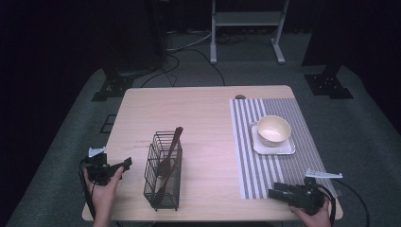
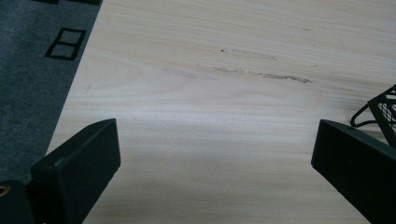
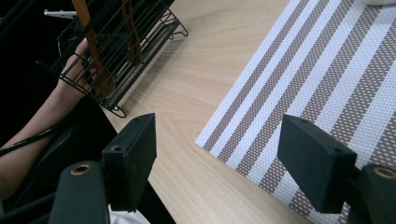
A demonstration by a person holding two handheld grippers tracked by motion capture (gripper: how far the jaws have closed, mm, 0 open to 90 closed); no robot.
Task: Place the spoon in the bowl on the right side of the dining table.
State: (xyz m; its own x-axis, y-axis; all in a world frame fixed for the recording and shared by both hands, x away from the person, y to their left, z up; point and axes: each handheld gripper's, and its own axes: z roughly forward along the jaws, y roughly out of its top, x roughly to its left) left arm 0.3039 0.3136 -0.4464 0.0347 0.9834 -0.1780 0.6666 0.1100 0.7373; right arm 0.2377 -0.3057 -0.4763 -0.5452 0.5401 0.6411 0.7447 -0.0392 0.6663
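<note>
Grippers first, since they sit nearest us. Our left gripper (image 1: 124, 165) hovers at the table's near-left corner, just left of the basket (image 1: 163, 172); its jaws stand wide apart with nothing but bare table (image 2: 210, 116) between them, and a corner of the basket's wire shows beside one jaw. Our right gripper (image 1: 278, 193) rests on the near end of the mat (image 1: 246, 156), well right of the basket, pointing back toward it; its jaws also gape fully and hold nothing, with striped mat and wood showing between them.

Between the two stands the basket, a black wire caddy, upright near the table's front edge. Two wooden utensils lean inside it: a long spoon (image 1: 171, 151) whose handle rises above the rim, and a shorter one (image 3: 130, 28) beside it, whose kind we cannot tell.

Farther off, right of the basket, a cream bowl (image 1: 273, 130) sits on a white plate (image 1: 273, 147) on the mat.

We judge the spoon the likely next pick. The risks: the basket is light and open-sided, so a sideways tug on the leaning handle could tip or drag it; a grip high on the handle could let the spoon swing; and a jaw could catch the wire mesh.
</note>
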